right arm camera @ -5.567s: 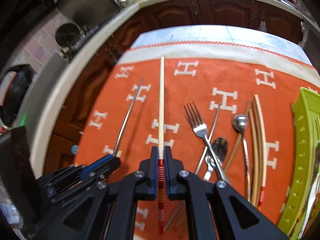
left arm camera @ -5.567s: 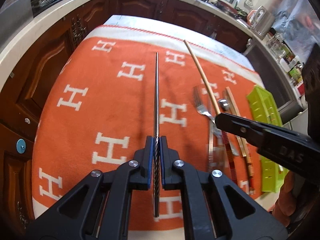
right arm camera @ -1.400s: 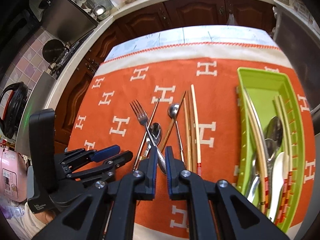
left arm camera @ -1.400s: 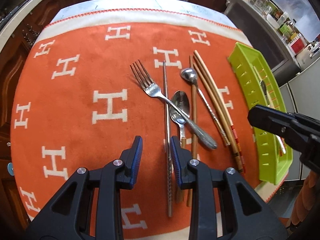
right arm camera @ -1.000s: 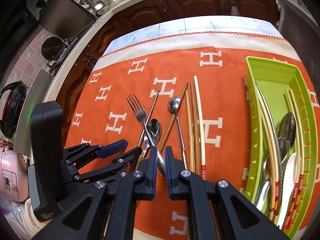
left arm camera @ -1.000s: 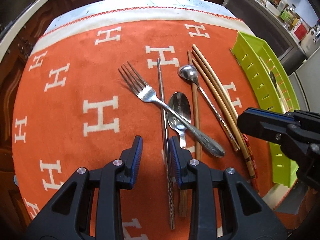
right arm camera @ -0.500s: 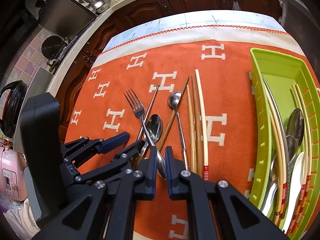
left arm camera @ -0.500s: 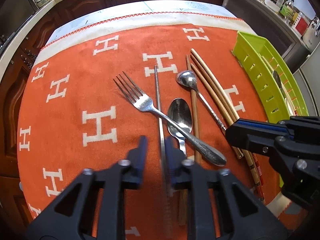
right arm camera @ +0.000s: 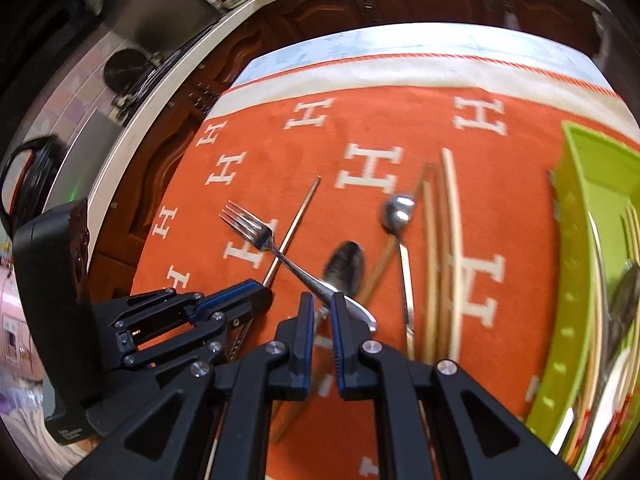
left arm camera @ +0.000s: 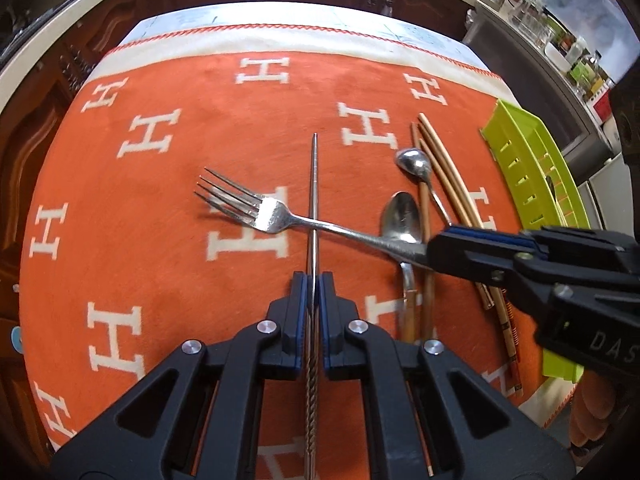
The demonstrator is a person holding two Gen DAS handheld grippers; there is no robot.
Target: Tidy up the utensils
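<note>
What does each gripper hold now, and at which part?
Left gripper: metal chopstick, near its twisted handle end. Right gripper: fork, by its handle.

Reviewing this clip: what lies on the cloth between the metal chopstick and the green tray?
In the left wrist view, between the metal chopstick and the green tray lie two spoons, several wooden chopsticks and the fork's handle.

One fork (left arm camera: pixel 256 211), two spoons (left arm camera: pixel 401 216), one metal chopstick (left arm camera: pixel 315 184), one green tray (left arm camera: pixel 532 176), two claws (left arm camera: pixel 313 294).
</note>
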